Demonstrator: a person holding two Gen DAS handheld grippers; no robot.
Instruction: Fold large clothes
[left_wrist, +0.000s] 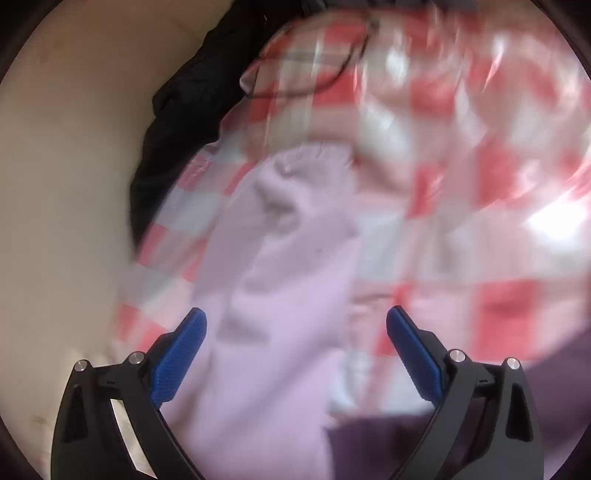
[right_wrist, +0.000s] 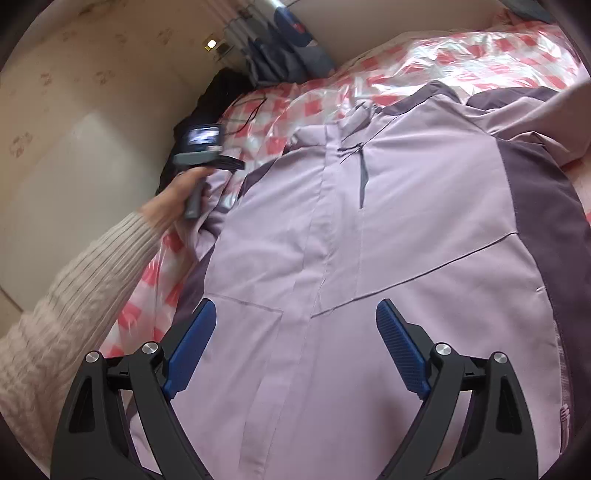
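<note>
**Both claws wide over a lilac jacket, sleeve fold in prospect**

I hold my left claw (left_wrist: 296, 319) spread wide above the jacket's sleeve (left_wrist: 280, 258), its blue fingers (left_wrist: 184, 343) straddling the cloth without touching it that I can tell; the view is smeared by motion. My right claw (right_wrist: 296, 314) is equally agape and empty, poised over the jacket (right_wrist: 369, 240) front, the zip placket running straight ahead between its fingers. The step, as I judge it, is taking up the sleeve to lay it across the body. To do it well I should close the left claw near the cuff, which lies ahead of the fingertips, pinching one layer only, and steady the chest with the right so the slippery shell does not slide on the plastic-covered bed (right_wrist: 461, 48).

The jacket lies face up and largely flat on the red-and-white check cover, pale lilac with darker purple side panels, a chest pocket zip ahead and right of my right claw. My left hand (right_wrist: 177, 199) grips its handle off to that claw's left, beyond the hem corner. A black garment (left_wrist: 177, 122) sits ahead-left of the left claw, by the wall.
</note>
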